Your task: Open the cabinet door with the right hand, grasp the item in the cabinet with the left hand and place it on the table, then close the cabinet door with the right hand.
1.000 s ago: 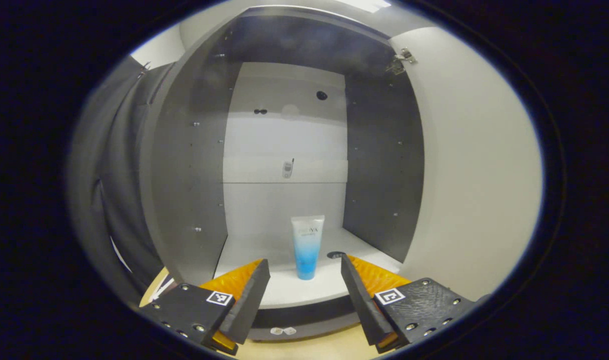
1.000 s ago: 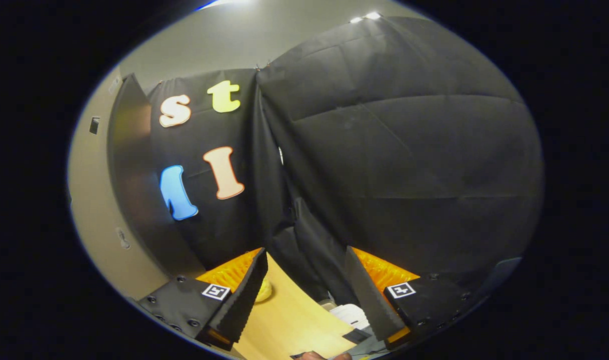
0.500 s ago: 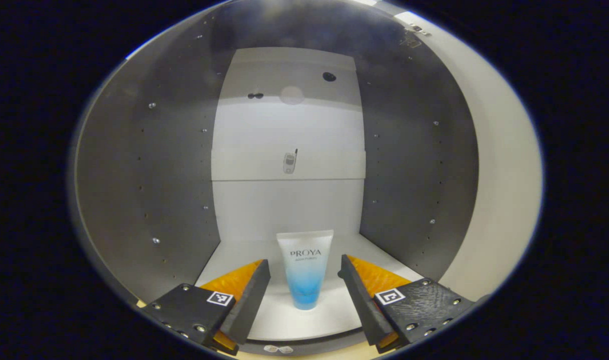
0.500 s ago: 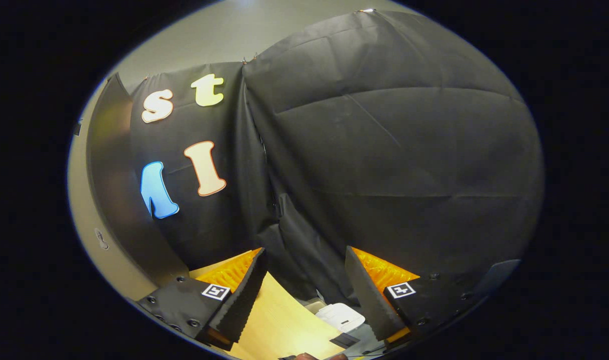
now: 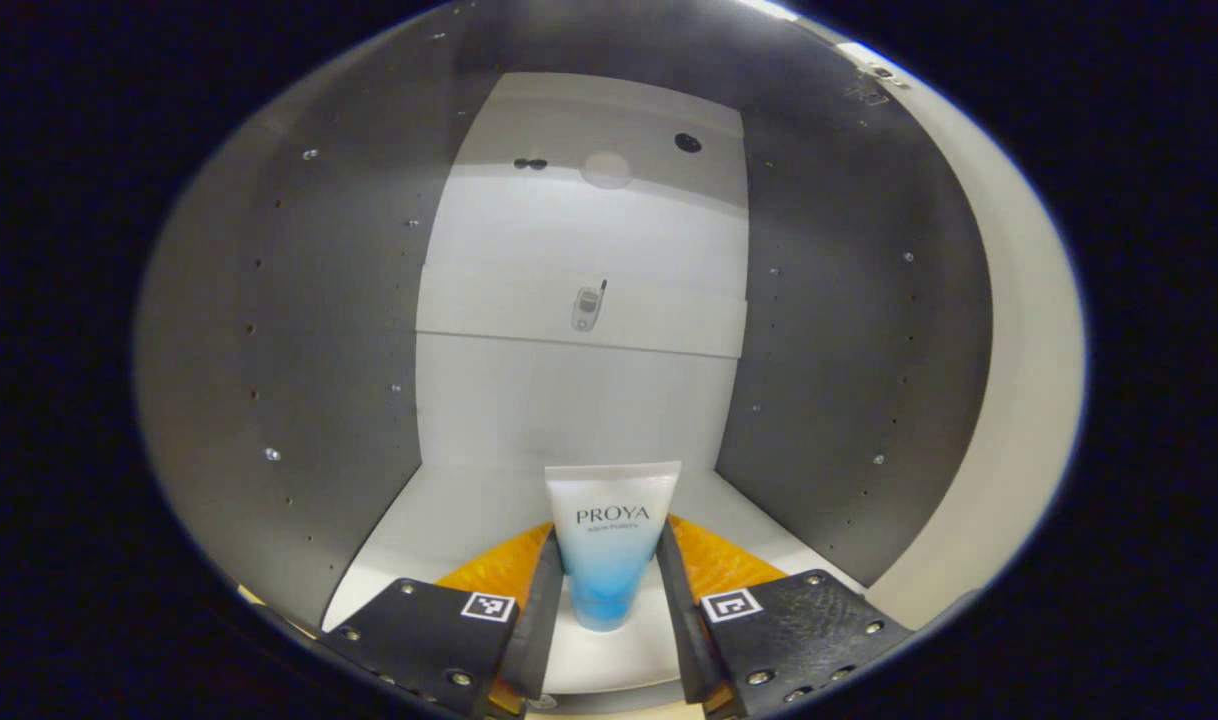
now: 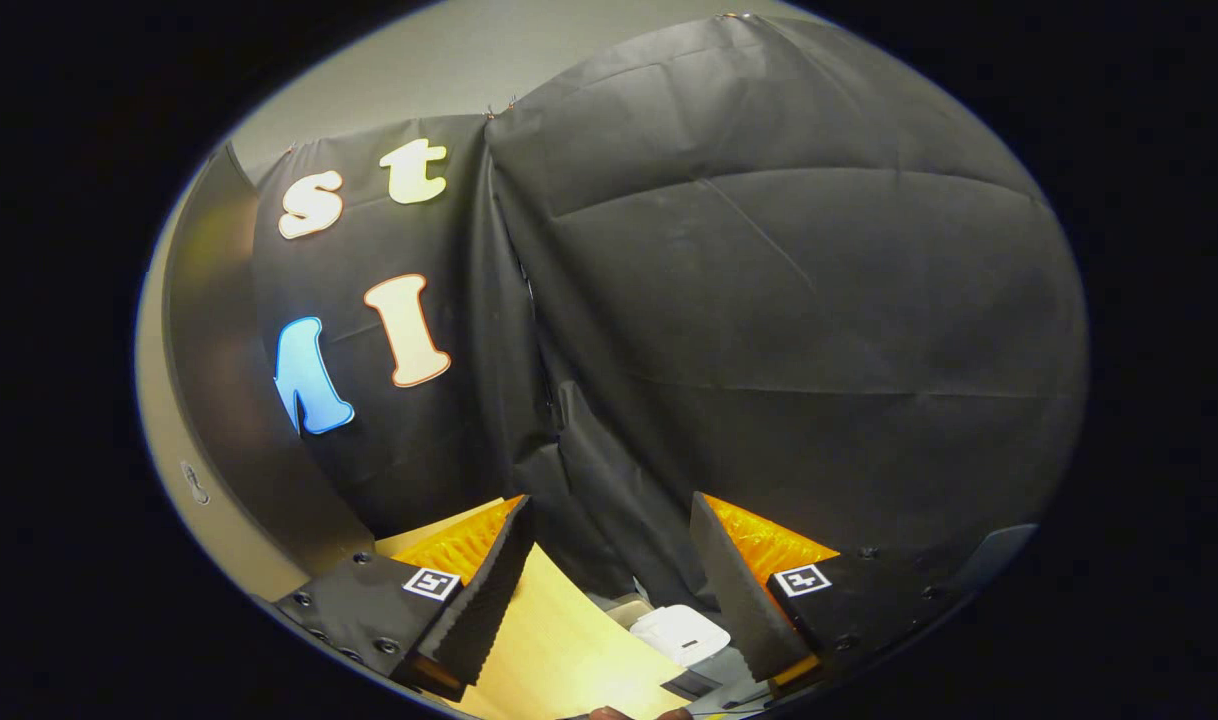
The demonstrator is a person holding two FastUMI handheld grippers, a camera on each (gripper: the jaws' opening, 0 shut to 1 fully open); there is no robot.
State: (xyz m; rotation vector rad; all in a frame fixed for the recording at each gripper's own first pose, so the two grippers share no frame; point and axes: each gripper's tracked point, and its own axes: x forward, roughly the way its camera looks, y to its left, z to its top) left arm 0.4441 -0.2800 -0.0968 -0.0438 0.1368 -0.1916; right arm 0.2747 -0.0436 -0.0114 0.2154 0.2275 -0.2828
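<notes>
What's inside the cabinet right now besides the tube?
Just the tube, standing upright on the white floor of the cabinet, between the left gripper fingers. The back panel behind it is bare. The floor under the gripper is covered.

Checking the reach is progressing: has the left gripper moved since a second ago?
Yes. The left gripper has gone forward into the cabinet, and its fingers have narrowed around the tube, which stands upright on the shelf.
</notes>
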